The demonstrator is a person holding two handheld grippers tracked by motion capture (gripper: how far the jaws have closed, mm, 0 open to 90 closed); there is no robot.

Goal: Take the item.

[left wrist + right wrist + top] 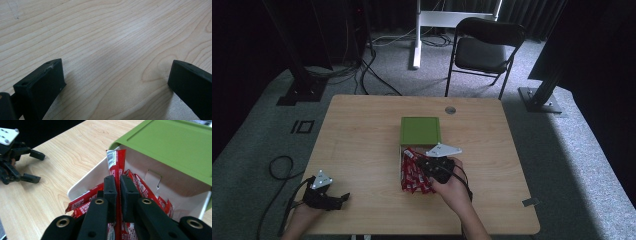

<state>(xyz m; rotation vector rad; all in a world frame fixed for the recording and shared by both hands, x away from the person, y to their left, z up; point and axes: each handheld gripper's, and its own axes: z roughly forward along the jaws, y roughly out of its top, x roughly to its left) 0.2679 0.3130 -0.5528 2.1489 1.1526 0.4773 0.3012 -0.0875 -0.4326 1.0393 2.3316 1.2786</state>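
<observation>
Red sachet point(116, 163) sits clamped in the right hand-held gripper point(118, 185), just before the green-lidded box point(172, 142); the left hand-held gripper point(115, 82) (jaws spread) rests on the counter point(112, 32).

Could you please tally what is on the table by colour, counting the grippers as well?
Green: 1, the box lid.
White: 1, the box under it.
Red: many sachets, too tangled to count; one sachet is in the right gripper.
Black: 2, with the left gripper.
Total: 4, plus sachets.
</observation>
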